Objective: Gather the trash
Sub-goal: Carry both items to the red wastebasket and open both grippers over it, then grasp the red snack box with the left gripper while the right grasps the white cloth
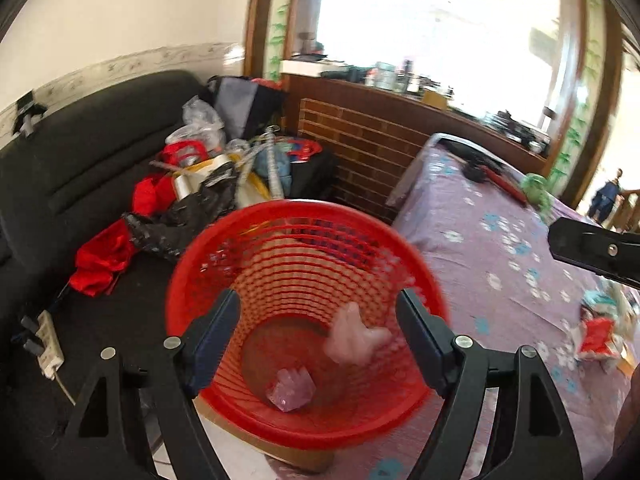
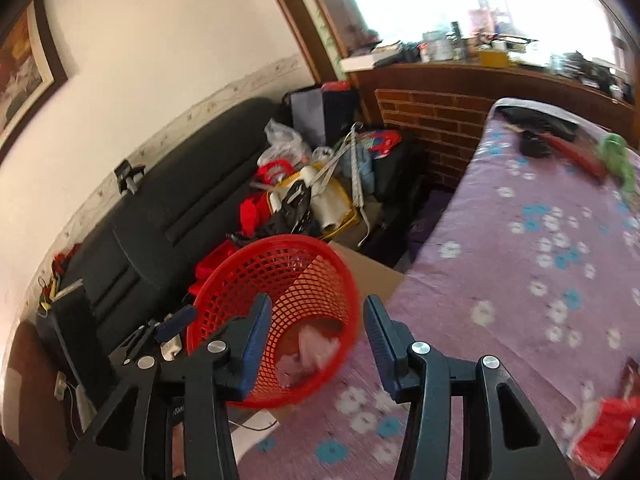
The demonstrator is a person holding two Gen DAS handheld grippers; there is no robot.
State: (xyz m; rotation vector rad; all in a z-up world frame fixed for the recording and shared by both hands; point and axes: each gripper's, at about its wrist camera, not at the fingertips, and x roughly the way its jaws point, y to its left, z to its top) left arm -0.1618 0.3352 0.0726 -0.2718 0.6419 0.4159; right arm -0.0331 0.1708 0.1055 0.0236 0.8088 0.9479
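No brand, label or writing can be read in either view; motion blur smears most surfaces. The left gripper hangs over the mouth of the red basket, its jaws spread wide with nothing between them. Inside the basket a pale wad shows as a blurred streak, so its material cannot be told, and a crumpled pinkish scrap lies on the bottom. The right gripper is also wide open and holds nothing; it points at the basket from beside the bed, and one black finger tip of it juts in at the right edge of the left view. The basket stands between a black sofa and the bed, on what looks like a cardboard box, largely hidden. A red-and-white wrapper lies on the floral bedspread, cut off by the frame edge in the right view; any print on it is unreadable. Bags and clutter pile on the sofa, indistinct.
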